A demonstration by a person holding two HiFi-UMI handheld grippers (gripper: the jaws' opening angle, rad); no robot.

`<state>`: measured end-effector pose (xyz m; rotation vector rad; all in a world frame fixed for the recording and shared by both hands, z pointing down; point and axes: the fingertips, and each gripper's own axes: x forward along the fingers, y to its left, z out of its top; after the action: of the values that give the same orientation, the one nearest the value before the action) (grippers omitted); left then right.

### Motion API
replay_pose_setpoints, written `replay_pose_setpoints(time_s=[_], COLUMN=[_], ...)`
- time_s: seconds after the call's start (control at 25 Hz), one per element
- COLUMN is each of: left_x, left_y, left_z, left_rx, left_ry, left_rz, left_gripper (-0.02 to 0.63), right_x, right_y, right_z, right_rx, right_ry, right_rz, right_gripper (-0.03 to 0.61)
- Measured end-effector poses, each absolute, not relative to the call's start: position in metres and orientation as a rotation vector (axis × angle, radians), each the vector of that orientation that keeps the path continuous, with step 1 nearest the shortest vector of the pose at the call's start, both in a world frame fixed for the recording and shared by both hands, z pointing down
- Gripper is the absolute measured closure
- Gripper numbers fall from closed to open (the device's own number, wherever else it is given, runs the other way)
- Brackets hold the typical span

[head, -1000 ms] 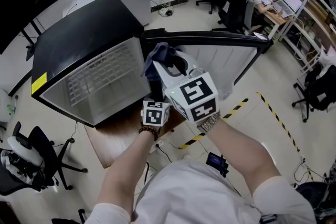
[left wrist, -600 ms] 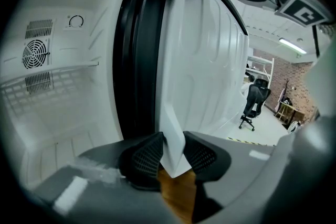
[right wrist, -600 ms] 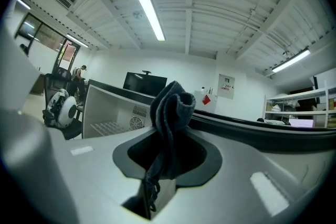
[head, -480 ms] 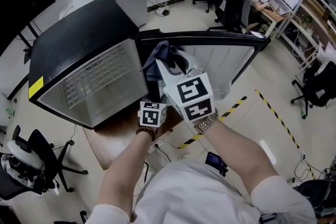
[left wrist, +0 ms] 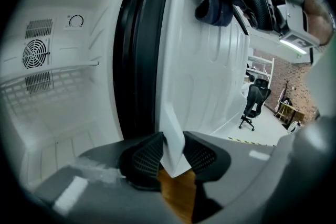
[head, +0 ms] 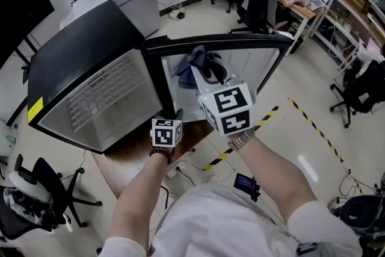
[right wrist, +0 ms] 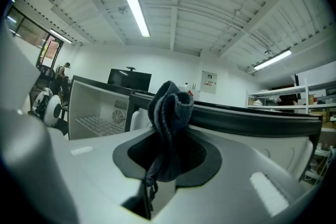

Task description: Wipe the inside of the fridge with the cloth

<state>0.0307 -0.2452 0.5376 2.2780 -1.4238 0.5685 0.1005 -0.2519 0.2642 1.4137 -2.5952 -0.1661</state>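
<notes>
Right claw (right wrist: pixel 167 161), cloth (right wrist: pixel 169 113) clamped within, bunching above

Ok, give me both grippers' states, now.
Left gripper: just closed on the edge of the fridge door.
Right gripper: shut on the blue cloth.

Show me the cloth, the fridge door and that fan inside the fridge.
cloth (right wrist: pixel 169 123): right gripper view, its bunched middle.
fridge door (left wrist: pixel 199 76): left gripper view, white inner lining.
fan (left wrist: pixel 34 54): left gripper view, grille centre.
</notes>
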Motion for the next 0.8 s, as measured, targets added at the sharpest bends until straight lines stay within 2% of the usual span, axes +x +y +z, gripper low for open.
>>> replay_pose_setpoints(time_s=[0.8], left_x=[0.028], left_y=[-0.244], left_z=[0.538], left_rx=[2.244], left_ry=[-1.461], left_rz=[0.552], left_gripper=[0.494], right_x=[0.255], right_y=[-0.267], right_z=[0.263], right_rx=[1.74], right_ry=[-2.396], right_rz=[-0.132], right_gripper=[0.489])
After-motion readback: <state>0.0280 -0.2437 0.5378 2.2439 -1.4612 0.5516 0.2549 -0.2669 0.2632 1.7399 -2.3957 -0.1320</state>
